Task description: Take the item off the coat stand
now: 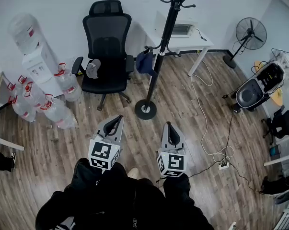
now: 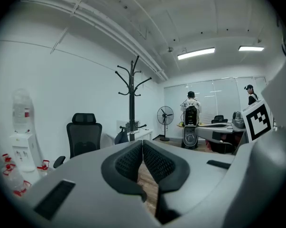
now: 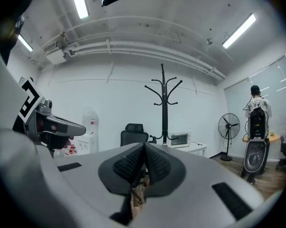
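Overhead, from the head view, the left gripper (image 1: 114, 122) and right gripper (image 1: 170, 131) were held side by side above the wooden floor (image 1: 192, 128), both pointing at the coat stand (image 1: 158, 56). A dark blue bag (image 1: 145, 62) hung from a low hook on the stand, well apart from both grippers; what it held could not be made out. A black office chair (image 1: 106, 47) stood left of the stand. Further left was a water dispenser (image 1: 36, 68) with a clear bottle (image 1: 23, 32) upended on top. More clear bottles (image 1: 53, 110) with red handles lay grouped on the floor beside it, and how full they were could not be told. A white desk (image 1: 199, 44) behind the stand carried a small oven (image 1: 182, 29), and a fan (image 1: 250, 33) stood to the right.

From the left gripper view, the left gripper's (image 2: 142, 148) jaws were pressed together with nothing between them. The coat stand (image 2: 132, 94) rose beyond, the blue bag (image 2: 121, 137) low on it beside the chair (image 2: 84, 137).

From the right gripper view, the right gripper's (image 3: 144, 158) jaws also met, empty. The coat stand (image 3: 164, 108) stood straight ahead.
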Tool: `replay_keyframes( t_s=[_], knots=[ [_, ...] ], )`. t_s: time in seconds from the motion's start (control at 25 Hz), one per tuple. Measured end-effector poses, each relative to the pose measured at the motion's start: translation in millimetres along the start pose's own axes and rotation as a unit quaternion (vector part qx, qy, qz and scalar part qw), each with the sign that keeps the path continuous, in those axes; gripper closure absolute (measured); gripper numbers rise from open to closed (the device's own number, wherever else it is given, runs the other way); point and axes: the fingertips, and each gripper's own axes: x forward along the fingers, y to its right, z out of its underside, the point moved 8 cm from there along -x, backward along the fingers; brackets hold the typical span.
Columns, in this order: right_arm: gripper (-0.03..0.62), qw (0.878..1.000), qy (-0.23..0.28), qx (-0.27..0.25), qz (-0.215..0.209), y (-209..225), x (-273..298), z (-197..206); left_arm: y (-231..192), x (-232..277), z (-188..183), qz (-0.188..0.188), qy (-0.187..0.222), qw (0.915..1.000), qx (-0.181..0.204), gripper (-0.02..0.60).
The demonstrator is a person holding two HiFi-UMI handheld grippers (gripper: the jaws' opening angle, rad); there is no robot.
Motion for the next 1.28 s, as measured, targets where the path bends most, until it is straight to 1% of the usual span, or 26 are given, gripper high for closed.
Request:
replay_keyframes(
  t_s=[0.2, 0.44, 0.56, 0.92, 1.12, 1.28],
  knots=[
    [0.579, 1.0, -0.002, -0.005, -0.001, 4.7, 8.1, 2.1, -7.9, 9.7, -1.1, -0.006, 0.002, 1.0, -0.003, 0.558],
    [0.579, 1.0, -0.003, -0.006, 0.001, 19.0, 47.9, 1.8, -22.6, 50.0, -4.7, 0.001, 0.003, 1.0, -0.002, 0.558],
    [0.579, 1.0, -0.004, -0.007, 0.002, 31.4, 80.3, -0.2, -36.1, 82.7, -9.7, 0.003, 0.001, 1.0, -0.004, 0.558],
    [0.579, 1.0, -0.018, -0.005, -0.001, 60.7, 201.2, -9.3, -93.3, 192.9, -29.4, 0.011, -0.011, 0.9998, -0.014, 0.558],
    [0.579, 1.0, -0.03, 0.002, 0.007, 75.0, 260.1, -11.9, -123.0, 251.2, -39.6, 0.025, -0.021, 0.9994, -0.015, 0.558],
    [0.579, 0.999, -0.04, 0.006, 0.014, 83.8, 302.1, -10.7, -143.6, 295.5, -40.0, 0.037, -0.032, 0.9987, -0.015, 0.558]
  ],
)
